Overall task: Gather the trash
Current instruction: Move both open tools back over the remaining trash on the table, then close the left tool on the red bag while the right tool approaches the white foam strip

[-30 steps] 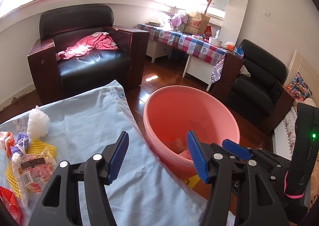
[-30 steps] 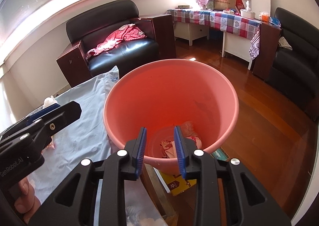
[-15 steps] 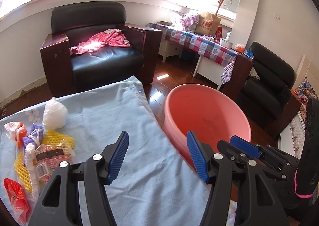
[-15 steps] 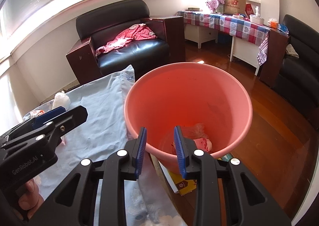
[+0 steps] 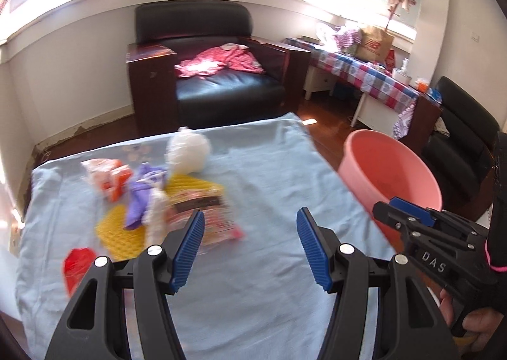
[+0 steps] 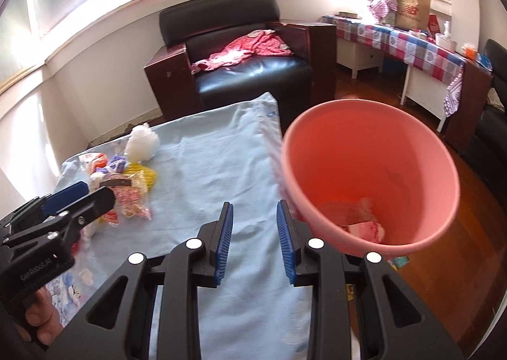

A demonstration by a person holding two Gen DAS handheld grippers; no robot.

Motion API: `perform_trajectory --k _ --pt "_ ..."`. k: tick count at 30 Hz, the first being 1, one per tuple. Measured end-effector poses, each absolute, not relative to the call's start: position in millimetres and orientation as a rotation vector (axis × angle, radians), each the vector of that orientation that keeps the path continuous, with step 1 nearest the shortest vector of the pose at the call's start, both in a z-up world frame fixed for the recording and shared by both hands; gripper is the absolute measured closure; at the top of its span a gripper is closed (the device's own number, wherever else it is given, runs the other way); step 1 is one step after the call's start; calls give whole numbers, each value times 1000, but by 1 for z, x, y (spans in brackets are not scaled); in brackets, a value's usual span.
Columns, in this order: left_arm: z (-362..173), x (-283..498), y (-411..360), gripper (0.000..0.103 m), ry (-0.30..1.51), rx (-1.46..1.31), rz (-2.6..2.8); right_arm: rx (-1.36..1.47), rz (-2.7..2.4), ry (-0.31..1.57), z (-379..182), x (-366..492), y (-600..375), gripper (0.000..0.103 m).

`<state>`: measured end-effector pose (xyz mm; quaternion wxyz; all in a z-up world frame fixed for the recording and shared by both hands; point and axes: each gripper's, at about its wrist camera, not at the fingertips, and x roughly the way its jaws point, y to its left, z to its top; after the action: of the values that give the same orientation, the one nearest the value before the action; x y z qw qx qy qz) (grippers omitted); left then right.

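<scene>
A pile of trash lies on the light blue cloth (image 5: 259,188): a white crumpled bag (image 5: 189,151), an orange wrapper (image 5: 109,174), a purple wrapper (image 5: 142,192), yellow foam net (image 5: 125,231), a printed snack packet (image 5: 210,217) and a red wrapper (image 5: 77,268). The pile also shows in the right wrist view (image 6: 126,182). The pink bucket (image 6: 370,176) stands off the cloth's right edge with some trash at its bottom (image 6: 364,228). My left gripper (image 5: 250,249) is open and empty, just right of the pile. My right gripper (image 6: 255,238) is open and empty over the cloth beside the bucket.
A black armchair (image 5: 206,74) with a pink garment stands behind the table. A checkered-cloth side table (image 5: 364,74) with bags and bottles is at the back right, with another black chair (image 5: 459,138) beside it. Wooden floor surrounds the bucket.
Both grippers have swung left from the bucket toward the trash pile. The pile has come toward the middle of the left wrist view. The right jaws stand wider apart.
</scene>
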<state>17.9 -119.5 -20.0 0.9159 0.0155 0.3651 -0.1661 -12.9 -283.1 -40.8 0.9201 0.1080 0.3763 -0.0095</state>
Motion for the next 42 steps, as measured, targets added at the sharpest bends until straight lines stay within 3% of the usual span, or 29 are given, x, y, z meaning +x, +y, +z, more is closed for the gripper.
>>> perform_trajectory --k 13,21,26,28,30,31,42 --pt "-40 -20 11 43 825 48 -166 167 156 821 -46 -3 -211 74" --pt "-64 -20 31 45 876 108 -182 202 269 886 -52 2 -178 74" --pt "-72 -13 23 62 888 154 -232 218 307 924 -55 7 -163 74" --pt "-75 -11 20 73 882 173 -239 224 315 940 -56 8 -159 74" --pt "-78 -10 18 96 888 188 -250 232 321 954 -58 10 -156 74" --pt "-80 -10 18 99 893 185 -261 237 324 963 -59 11 -153 74" --pt "-69 -24 38 103 843 74 -257 325 400 1039 -65 33 -116 74"
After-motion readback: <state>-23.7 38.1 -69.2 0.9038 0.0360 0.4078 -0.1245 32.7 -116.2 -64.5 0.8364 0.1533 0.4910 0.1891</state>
